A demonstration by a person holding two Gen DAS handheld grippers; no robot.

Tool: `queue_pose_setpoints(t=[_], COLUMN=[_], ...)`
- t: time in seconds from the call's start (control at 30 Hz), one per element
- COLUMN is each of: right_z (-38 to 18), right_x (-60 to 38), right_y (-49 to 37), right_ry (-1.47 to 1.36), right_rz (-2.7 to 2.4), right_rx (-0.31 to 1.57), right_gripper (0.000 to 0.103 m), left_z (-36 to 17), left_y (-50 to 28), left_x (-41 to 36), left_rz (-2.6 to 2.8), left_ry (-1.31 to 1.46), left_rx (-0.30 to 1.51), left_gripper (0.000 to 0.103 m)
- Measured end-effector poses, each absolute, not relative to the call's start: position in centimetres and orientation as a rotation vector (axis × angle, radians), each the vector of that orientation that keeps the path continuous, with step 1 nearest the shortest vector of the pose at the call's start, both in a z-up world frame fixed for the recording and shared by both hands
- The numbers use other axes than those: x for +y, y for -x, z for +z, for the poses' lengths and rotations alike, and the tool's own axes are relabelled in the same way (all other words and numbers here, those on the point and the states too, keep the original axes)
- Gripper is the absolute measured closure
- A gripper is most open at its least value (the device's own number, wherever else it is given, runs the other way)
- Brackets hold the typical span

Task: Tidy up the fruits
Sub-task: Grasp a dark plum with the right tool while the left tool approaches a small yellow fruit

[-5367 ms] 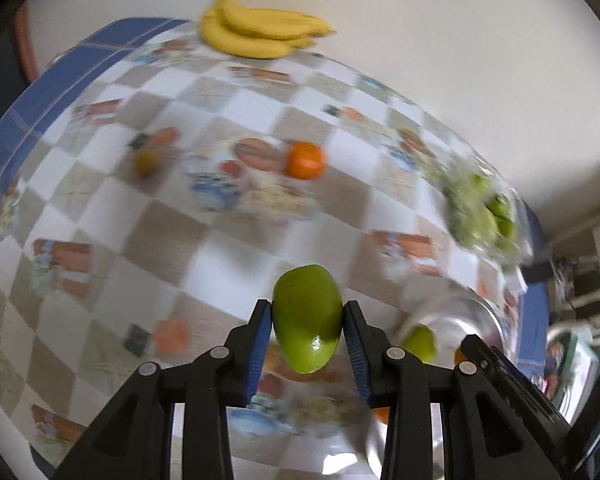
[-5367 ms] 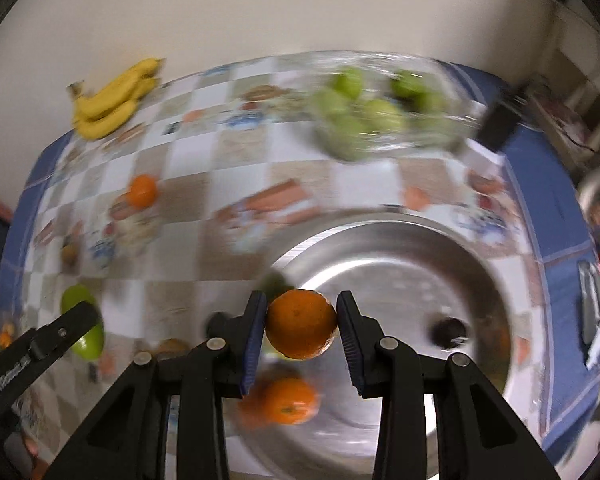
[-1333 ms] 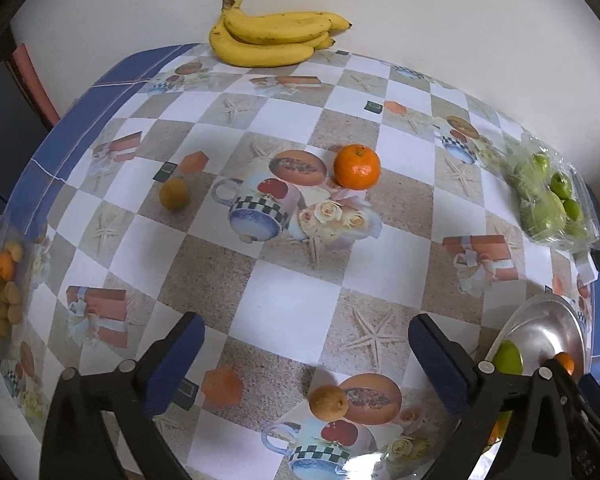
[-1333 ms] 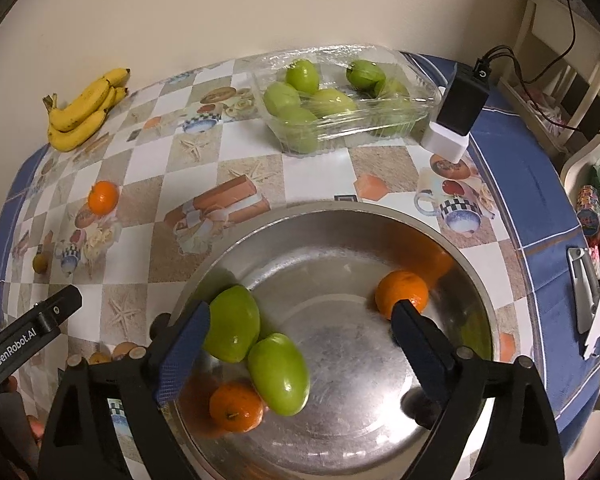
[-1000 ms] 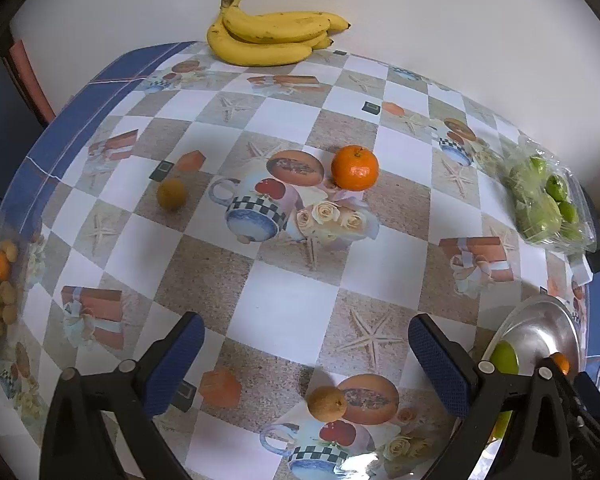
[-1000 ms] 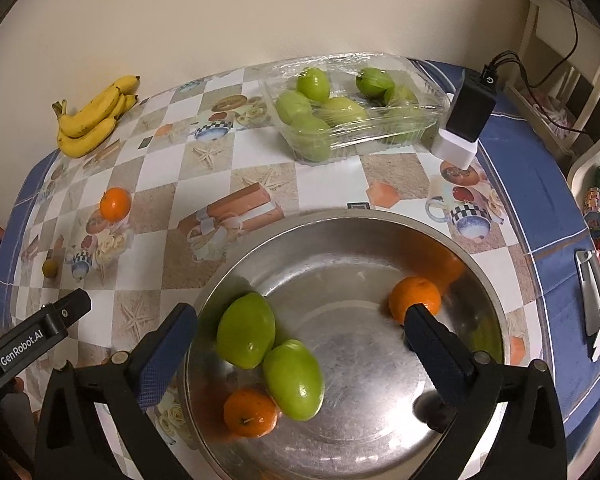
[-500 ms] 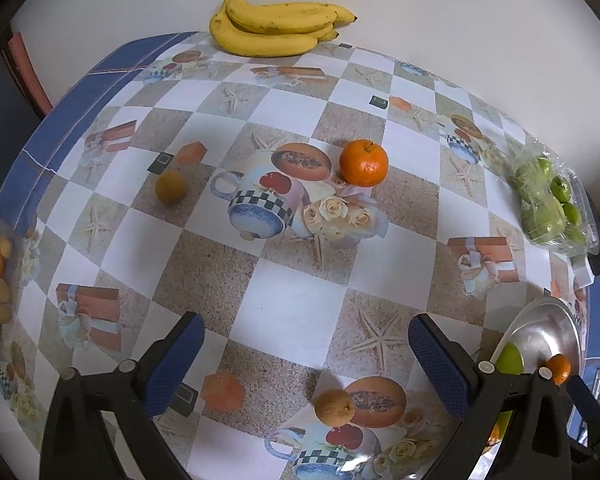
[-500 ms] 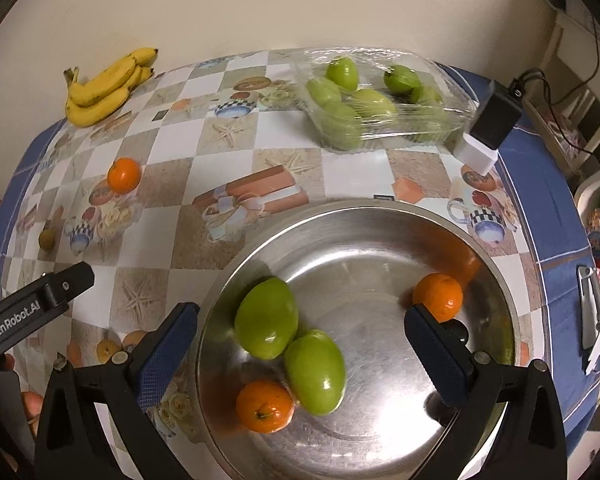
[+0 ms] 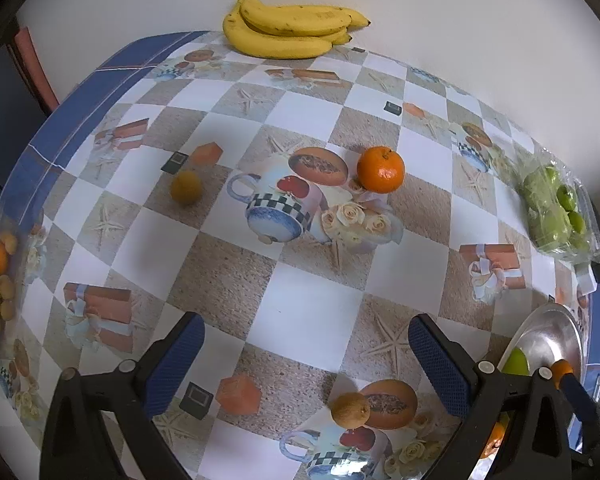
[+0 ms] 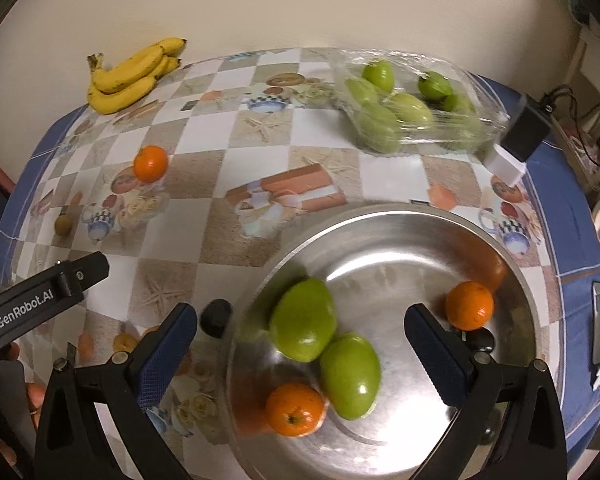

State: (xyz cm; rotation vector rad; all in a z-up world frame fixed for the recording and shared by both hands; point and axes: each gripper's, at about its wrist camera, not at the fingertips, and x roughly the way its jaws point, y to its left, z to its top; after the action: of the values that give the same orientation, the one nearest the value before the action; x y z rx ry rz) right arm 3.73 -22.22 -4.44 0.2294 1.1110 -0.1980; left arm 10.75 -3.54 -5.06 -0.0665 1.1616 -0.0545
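- Fruit split between bowl and worktop: steel bowl [image 10: 516,280] holding two green mangoes [image 10: 303,320] and two oranges [image 10: 295,410], touching in a cluster at the near-left side except one orange by the far-right wall.
- Left gripper [image 9: 306,354] hovering above the patterned worktop [image 9: 316,312], jaws spread wide, nothing between them.
- Right gripper [image 10: 302,346] hanging over the bowl, jaws likewise wide apart and empty.
- Loose orange [image 9: 380,169] sitting well ahead of the left jaws and a little to their right, on a printed cup-and-roses square; round, so no long axis to line up with.
- Small brown fruit [image 9: 350,409] lying just below and between the left jaws, close to the camera; a second yellowish one [image 9: 185,187] farther off to the left.
- Banana bunch [image 9: 290,30] at the far edge against the wall, long axis running left to right across the left view.
- Wrapped tray of green fruit [image 10: 412,104] at the far right, nearer the right gripper.
- Judged: loose orange and small fruits fall to the left gripper, being far closer than the right; likely next step a forward reach with a slight rightward shift to bracket the orange.
- Risk, as a guess: round fruit rolling off on the slick cloth if nudged by one jaw first.
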Motion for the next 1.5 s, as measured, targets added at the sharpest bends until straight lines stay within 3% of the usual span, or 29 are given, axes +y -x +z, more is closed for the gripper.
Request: queue_pose_setpoints(t=[0.6, 1.5], right_z=[-4.9, -6.9], right_x=[-16.6, -15.9], right_y=[-7.5, -8.3], right_ry=[-0.213, -0.101], right_rz=[0.020, -0.037], right_rx=[1.167, 1.261], right_gripper=[0.000, 0.001], left_z=[-5.2, -6.1], left_y=[-11.2, -11.7], left_x=[0.5, 1.4], left_rz=[0.002, 0.002], left_ry=[0.159, 0.198], left_rx=[1.178, 1.213], left_gripper=[0.000, 0.000])
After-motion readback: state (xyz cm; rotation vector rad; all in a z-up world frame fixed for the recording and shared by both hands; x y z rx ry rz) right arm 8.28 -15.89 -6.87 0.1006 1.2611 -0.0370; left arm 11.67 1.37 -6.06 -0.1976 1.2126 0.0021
